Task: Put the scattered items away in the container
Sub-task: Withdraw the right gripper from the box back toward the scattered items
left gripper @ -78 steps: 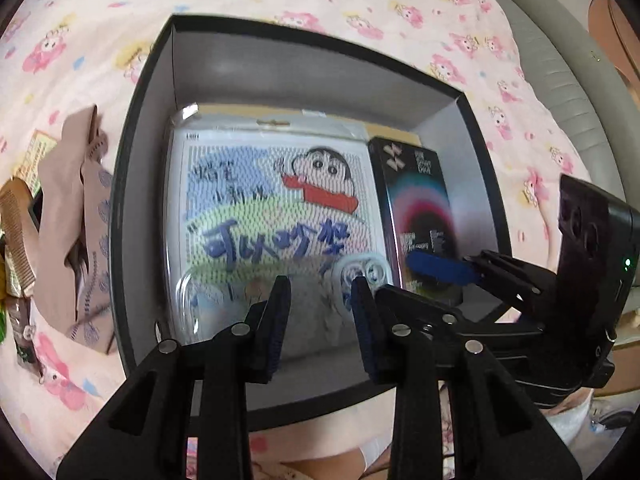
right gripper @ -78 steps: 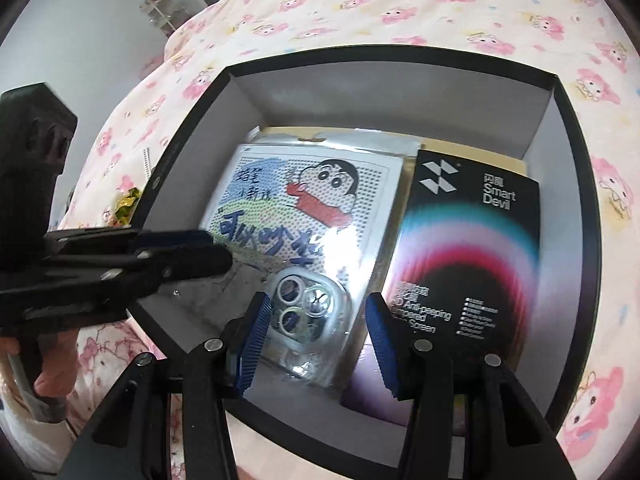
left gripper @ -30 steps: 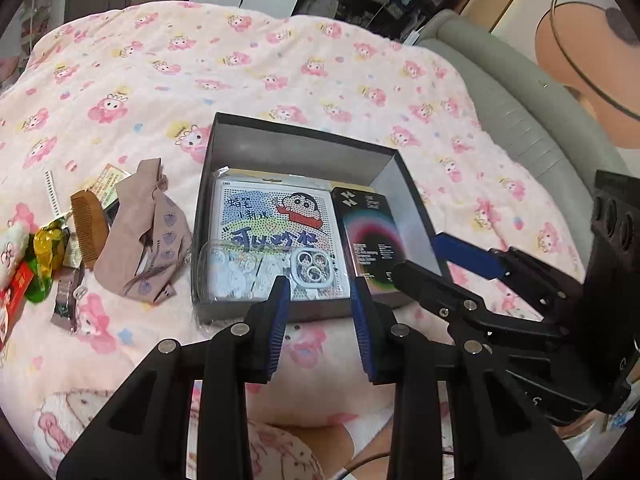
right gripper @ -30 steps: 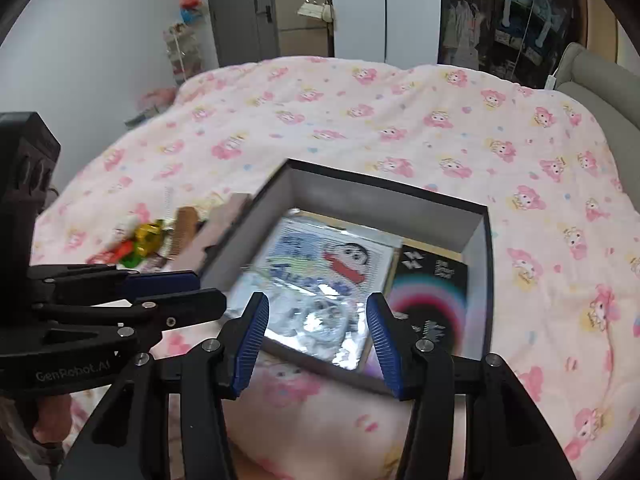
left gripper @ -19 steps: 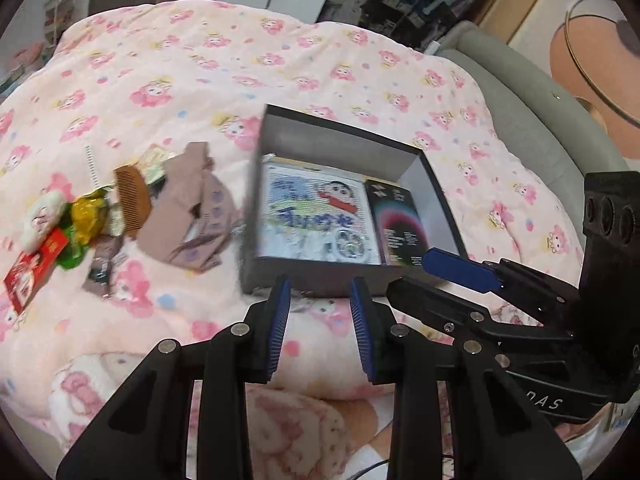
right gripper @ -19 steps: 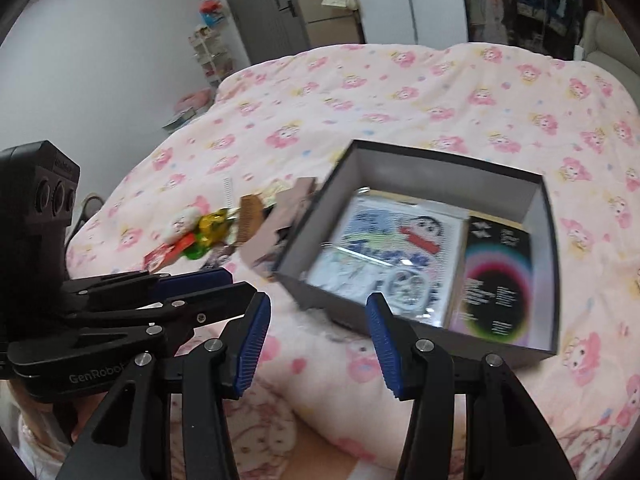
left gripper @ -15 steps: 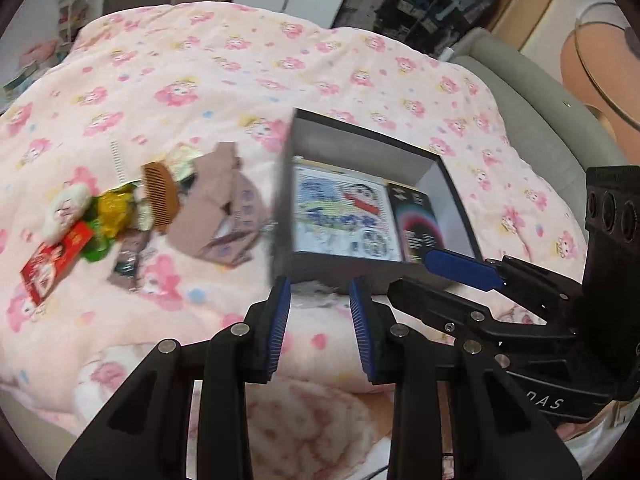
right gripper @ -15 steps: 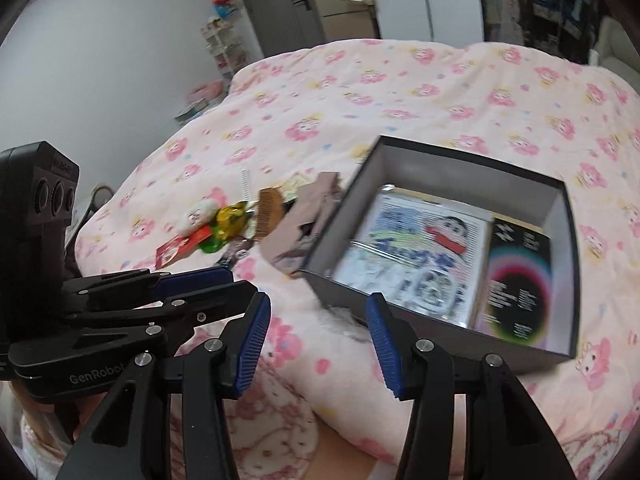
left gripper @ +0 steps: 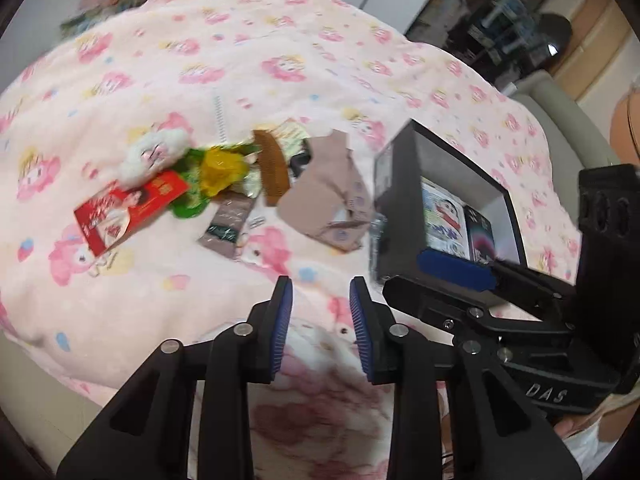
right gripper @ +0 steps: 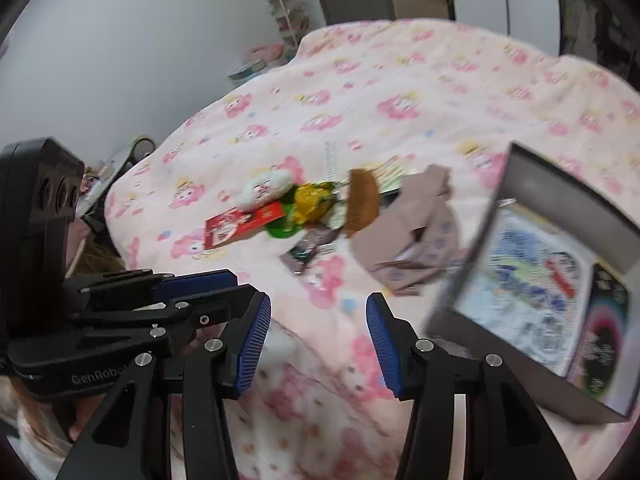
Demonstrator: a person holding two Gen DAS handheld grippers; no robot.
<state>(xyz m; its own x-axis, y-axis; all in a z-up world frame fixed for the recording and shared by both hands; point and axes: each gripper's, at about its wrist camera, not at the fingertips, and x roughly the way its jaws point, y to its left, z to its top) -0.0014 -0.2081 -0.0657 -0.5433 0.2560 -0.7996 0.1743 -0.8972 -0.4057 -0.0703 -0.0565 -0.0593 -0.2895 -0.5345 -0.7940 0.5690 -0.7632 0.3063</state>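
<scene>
Left wrist view: my left gripper (left gripper: 320, 312) hangs over the pink cartoon-print bedspread (left gripper: 120, 300). Its blue-padded fingers (left gripper: 280, 328) stand moderately apart and are opening, with nothing between them. The scattered pile lies ahead and left: red printed card packet (left gripper: 128, 210), white plush toy (left gripper: 154, 154), yellow crinkled wrapper (left gripper: 220, 170), brown wooden comb (left gripper: 274, 170), dark sachet (left gripper: 228, 226), beige folded cloth (left gripper: 332, 200). The dark grey open box (left gripper: 400, 200) sits at the right, close beside the cloth; the frame is blurred, so I cannot tell if they touch.

Right wrist view: my right gripper (right gripper: 318, 340) is also empty, fingers (right gripper: 380, 344) about half open. Same pile ahead; the box (right gripper: 560, 192) already holds a cartoon-printed flat pack (right gripper: 524, 292) and a black packet (right gripper: 604, 336).

Judgement: I am on the approach to the next pick. The cloth is nearest to both grippers. I should pinch it at a raised fold, widen first, and descend steadily, since the soft bed gives under pressure.
</scene>
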